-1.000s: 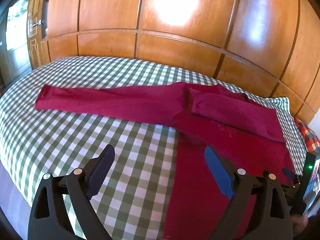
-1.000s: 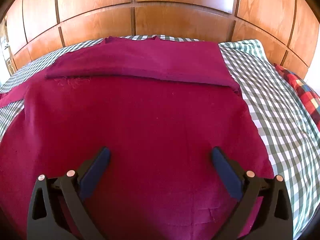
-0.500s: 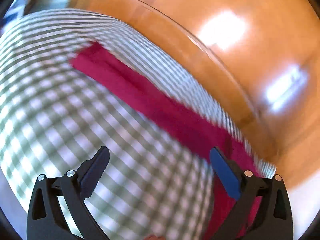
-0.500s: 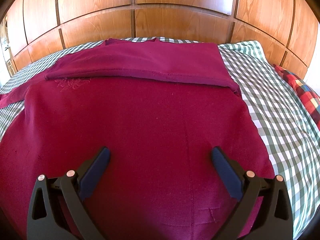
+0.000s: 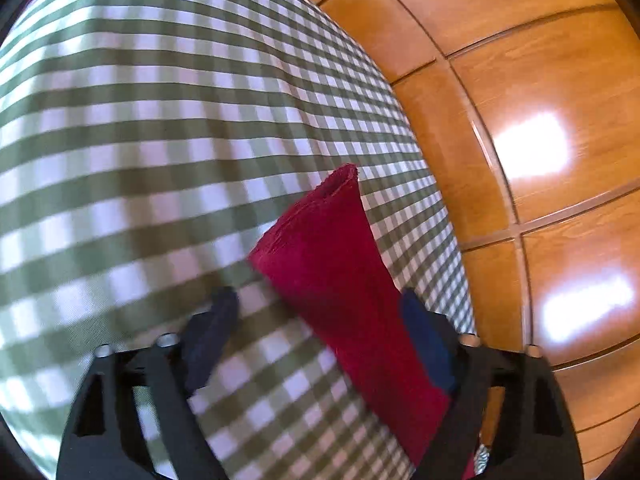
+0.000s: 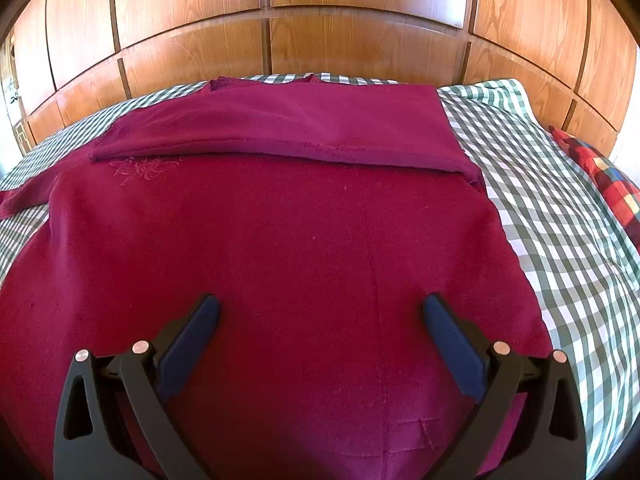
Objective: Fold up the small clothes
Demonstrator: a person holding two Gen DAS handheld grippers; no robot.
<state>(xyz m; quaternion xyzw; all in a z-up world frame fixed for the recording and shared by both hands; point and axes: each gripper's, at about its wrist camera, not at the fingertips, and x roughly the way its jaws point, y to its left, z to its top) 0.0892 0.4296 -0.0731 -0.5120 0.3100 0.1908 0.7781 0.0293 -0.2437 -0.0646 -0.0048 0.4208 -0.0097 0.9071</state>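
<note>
Crimson sleeve (image 5: 336,280) lies between our half-closing left tool (image 5: 320,320), ready for folding inward, while our right tool (image 6: 320,320) hovers released over the sweater (image 6: 280,240).

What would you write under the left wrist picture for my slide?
The left gripper, its jaws just closing, reaches around the red sleeve lying on the checked bedsheet.

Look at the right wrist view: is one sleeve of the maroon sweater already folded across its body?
Yes: a sleeve lies folded flat across the upper body of the maroon sweater.
</note>
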